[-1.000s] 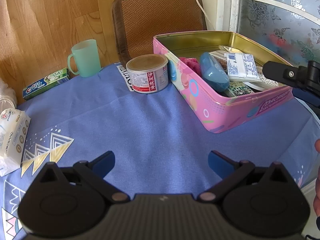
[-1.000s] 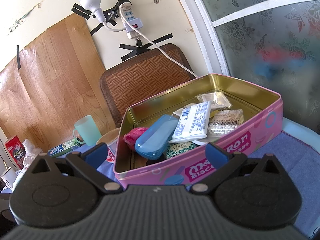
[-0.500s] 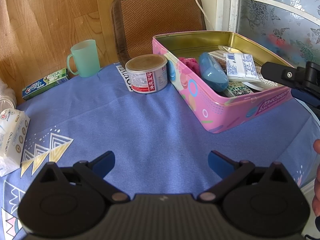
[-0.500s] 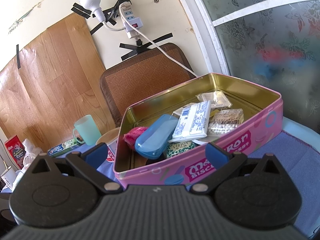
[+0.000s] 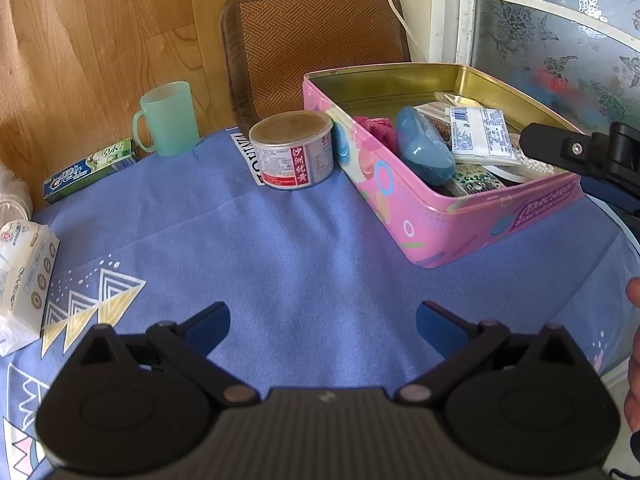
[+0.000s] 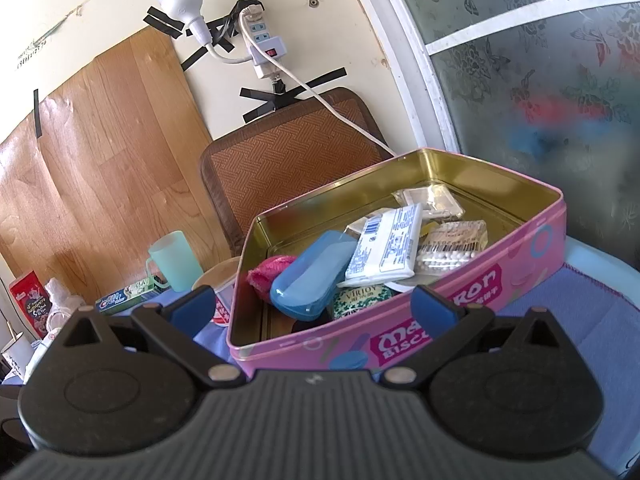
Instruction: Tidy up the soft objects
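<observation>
Both grippers spread wide and empty by the pink tin

The left gripper (image 5: 322, 322) hovers over bare blue cloth (image 5: 304, 248); the right gripper (image 6: 314, 306) hangs at the tin (image 6: 524, 276), where a pink soft thing (image 6: 266, 272) lies beside a blue case (image 6: 314, 278); a can (image 5: 294, 150) stands just left of it

Toothpaste box (image 5: 91, 170): "Crest". Green packet (image 6: 360, 296) inside pink tin (image 6: 440, 316): "VIRJOY". Tin's front wall: partial "Ma…ron", "BISC…", gripper covering the rest. Can (image 5: 294, 150): red label with Chinese characters, unreadable to me.
</observation>
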The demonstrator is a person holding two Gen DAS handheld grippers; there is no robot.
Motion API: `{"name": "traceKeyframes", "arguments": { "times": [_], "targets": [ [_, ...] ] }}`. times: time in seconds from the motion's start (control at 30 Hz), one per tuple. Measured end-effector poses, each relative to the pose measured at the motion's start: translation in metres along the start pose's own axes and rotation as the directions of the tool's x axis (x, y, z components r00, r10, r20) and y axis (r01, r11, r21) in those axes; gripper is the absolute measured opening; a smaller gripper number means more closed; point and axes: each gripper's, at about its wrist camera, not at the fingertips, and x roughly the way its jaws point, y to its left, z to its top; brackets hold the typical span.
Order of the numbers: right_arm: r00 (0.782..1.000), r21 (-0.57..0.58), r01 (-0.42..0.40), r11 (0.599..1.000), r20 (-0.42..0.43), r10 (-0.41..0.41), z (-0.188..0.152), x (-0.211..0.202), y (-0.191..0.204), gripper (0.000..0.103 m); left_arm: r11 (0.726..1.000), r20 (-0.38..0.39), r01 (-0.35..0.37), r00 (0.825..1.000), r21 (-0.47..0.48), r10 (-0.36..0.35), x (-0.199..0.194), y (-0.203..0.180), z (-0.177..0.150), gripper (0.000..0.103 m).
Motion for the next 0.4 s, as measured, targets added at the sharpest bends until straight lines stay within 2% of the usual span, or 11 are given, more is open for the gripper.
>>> {"name": "traceKeyframes", "arguments": {
  "times": [0.2, 0.4],
  "targets": [
    [1.0, 0.0, 0.002, 1.0, 0.001, -0.002, -0.0004, -0.0001, 0.0006, 0.103, 1.0, 0.001, 0.013, 1.0, 0.001, -0.013, -0.0002, -0.0009, 0.0003, 0.103],
    [1.0, -0.009, 0.005, 1.0, 0.005, -0.005, -0.0013, 0.0007, 0.0007, 0.103, 0.996, 0.027, 0.09, 0.996, -0.017, -0.09, -0.0039, 0.0074, 0.0012, 0.103]
  ]
}}
